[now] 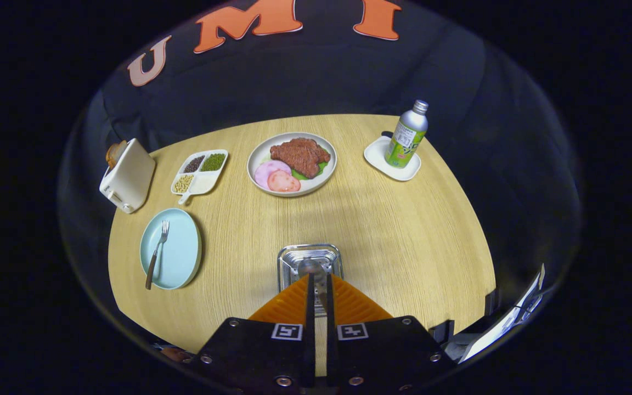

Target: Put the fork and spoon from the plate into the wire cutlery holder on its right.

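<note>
One spoon is pinched in the narrow tool above the wire cutlery holder; fork lies left on the blue plate.

Fork with dark handle, lying lengthwise on the pale blue plate near the table's left edge. Spoon held upright, bowl up, over the shiny wire holder toward the table's front edge.

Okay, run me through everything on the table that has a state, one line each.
Gripper: shut on the spoon, over the holder.
Spoon: bowl at the holder's mouth.
Wire cutlery holder: upright.
Fork: lying on the blue plate.
Bottle: upright, capped, on a white coaster.
Toaster: bread sticking out.
</note>
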Demonstrator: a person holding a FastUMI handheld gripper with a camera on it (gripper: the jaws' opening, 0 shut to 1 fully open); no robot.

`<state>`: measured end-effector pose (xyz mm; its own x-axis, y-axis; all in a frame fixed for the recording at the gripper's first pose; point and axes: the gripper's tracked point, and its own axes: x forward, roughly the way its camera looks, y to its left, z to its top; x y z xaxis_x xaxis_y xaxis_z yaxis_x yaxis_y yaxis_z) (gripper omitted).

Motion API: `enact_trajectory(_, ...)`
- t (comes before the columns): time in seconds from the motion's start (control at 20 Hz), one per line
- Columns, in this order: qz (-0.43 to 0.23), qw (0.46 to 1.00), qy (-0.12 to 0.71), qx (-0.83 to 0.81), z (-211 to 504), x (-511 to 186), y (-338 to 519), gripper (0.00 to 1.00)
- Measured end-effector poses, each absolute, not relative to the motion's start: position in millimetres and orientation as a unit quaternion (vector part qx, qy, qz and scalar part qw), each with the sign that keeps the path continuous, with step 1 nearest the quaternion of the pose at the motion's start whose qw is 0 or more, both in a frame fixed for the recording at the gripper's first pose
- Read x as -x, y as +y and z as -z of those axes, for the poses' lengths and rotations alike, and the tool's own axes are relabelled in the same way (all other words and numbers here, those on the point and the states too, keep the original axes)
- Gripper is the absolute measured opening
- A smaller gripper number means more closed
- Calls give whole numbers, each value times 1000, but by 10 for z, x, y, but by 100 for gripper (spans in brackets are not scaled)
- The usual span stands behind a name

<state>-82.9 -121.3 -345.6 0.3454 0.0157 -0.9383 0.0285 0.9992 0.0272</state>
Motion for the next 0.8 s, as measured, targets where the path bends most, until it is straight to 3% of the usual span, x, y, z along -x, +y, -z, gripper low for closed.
enact_trajectory(0.05, -2, 830, 558, -31, 3378, 771, -1166, 10)
enact_trajectory(0.15, -13, 853, 520, -49, 3216, 604, -1070, 26)
enact_trajectory(0.3, -17, 899, 434, -50, 2860, 292, -972, 59)
enact_trajectory(0.4, -25, 928, 369, -50, 2556, 105, -848, 73)
enact_trajectory(0.6, -47, 960, 273, -33, 2074, -49, -532, 88)
enact_trajectory(0.8, -44, 982, 183, -17, 1615, -156, -191, 91)
